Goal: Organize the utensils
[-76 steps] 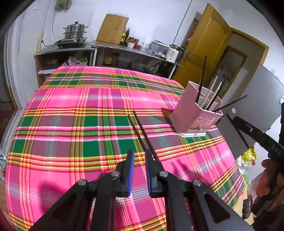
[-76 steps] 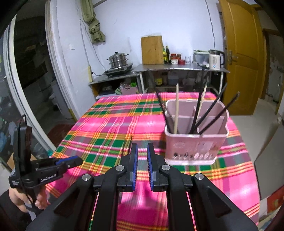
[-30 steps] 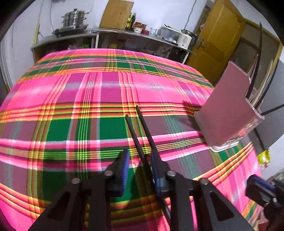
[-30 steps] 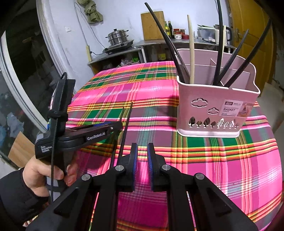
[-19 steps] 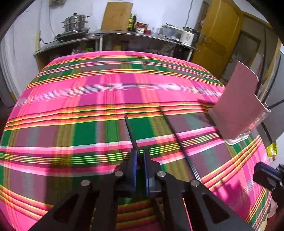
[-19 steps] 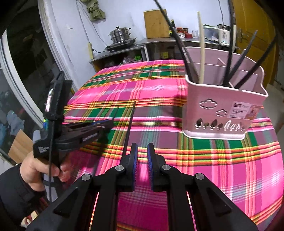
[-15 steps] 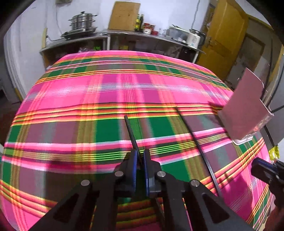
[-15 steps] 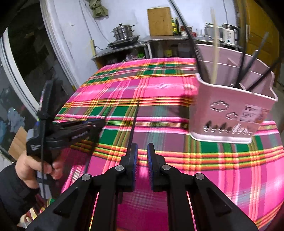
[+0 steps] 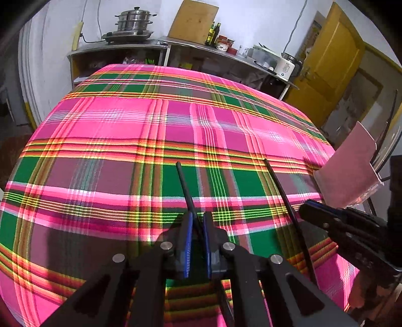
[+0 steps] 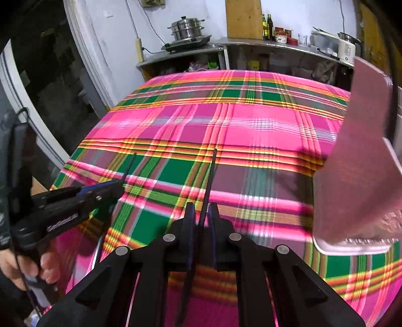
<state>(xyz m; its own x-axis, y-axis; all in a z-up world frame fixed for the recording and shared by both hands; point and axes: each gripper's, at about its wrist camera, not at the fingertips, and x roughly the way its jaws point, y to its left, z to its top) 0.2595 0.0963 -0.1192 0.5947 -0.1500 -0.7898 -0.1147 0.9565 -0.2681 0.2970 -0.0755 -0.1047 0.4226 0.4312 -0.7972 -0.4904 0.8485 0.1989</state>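
My left gripper [image 9: 197, 221] is shut on a black chopstick [image 9: 185, 187] that points forward over the plaid tablecloth [image 9: 140, 130]. My right gripper [image 10: 201, 210] is shut on a second black chopstick [image 10: 210, 173], also pointing forward. In the left wrist view that second chopstick [image 9: 284, 198] lies to the right, with the right gripper [image 9: 310, 210] at it. In the right wrist view the left gripper [image 10: 116, 187] is at the left with its chopstick [image 10: 129, 164]. The pink utensil basket [image 10: 361, 156] stands close on the right; it also shows in the left wrist view [image 9: 349, 168].
A steel counter [image 9: 221, 51] at the back carries a steamer pot [image 9: 134, 21], a wooden board [image 9: 198, 21], bottles and a kettle [image 9: 284, 66]. A yellow door [image 9: 326, 65] is at the back right. A dark doorway [image 10: 37, 75] is on the left.
Both grippers came down to the two chopsticks lying side by side. The left shut on one, then the right shut on the other. The chopsticks have moved apart.
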